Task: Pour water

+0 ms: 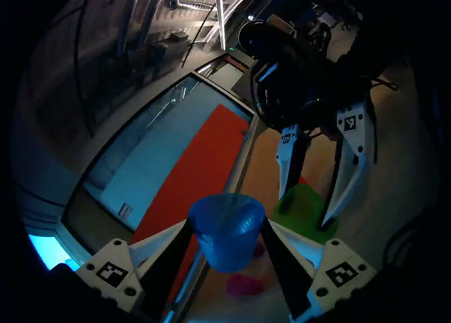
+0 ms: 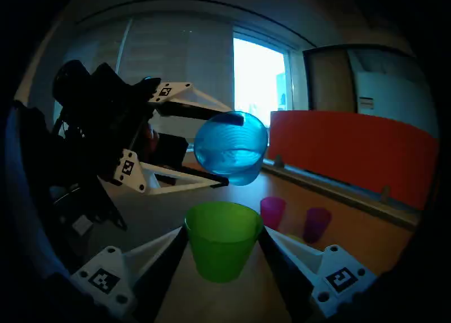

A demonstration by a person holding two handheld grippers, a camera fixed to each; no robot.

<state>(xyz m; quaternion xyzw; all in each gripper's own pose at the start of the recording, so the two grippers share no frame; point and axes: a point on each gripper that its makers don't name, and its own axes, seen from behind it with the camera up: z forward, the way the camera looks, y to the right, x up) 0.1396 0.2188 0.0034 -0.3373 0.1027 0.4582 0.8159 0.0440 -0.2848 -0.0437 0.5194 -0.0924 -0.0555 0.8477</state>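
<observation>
left gripper [image 1: 226, 228] set narrow, clamped on a translucent blue ribbed plastic cup [image 1: 226, 233], pressed from both sides below the rim. In the right gripper view the blue cup is tipped on its side, raised above a translucent green plastic cup [image 2: 224, 241]. The right gripper [image 2: 224, 234] pinches that one mid-wall, upright. Cannot tell if there is water inside. Both cups look light, thin, squeezable and slick, so grip mid-wall with gentle force, not at the rim. 2 small purple plastic cups [image 2: 273, 211] stand on the wooden tabletop [image 2: 372, 235] beyond
</observation>
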